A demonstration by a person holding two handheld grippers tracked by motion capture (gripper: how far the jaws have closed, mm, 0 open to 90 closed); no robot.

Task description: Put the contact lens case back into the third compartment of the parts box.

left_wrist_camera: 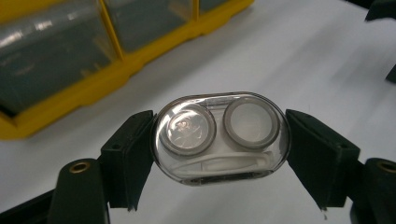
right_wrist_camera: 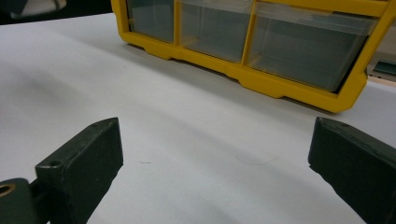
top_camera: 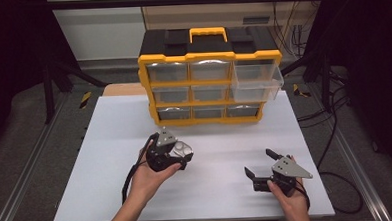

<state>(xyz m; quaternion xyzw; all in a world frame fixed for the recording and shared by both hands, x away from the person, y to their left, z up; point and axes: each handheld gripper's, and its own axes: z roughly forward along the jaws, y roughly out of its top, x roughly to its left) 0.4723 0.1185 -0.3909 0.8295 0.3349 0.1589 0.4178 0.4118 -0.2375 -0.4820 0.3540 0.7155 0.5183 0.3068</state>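
Observation:
A clear oval contact lens case (left_wrist_camera: 222, 137) with two round wells and a white tool inside is clamped end to end by my left gripper (left_wrist_camera: 219, 144). From above, the case (top_camera: 182, 149) hangs a little over the white table, in front of the yellow drawer cabinet (top_camera: 210, 80). The left gripper (top_camera: 181, 153) is shut on it, held in a hand. At the table's front right my right gripper (top_camera: 259, 163) rests low with its jaws wide apart and nothing between them; the right gripper (right_wrist_camera: 215, 158) faces the cabinet's bottom drawers (right_wrist_camera: 261, 37).
The cabinet's top right drawer (top_camera: 256, 78) is pulled out and looks empty. The white table top (top_camera: 110, 144) ends at metal rails on both sides. Cables (top_camera: 335, 134) lie off the right edge.

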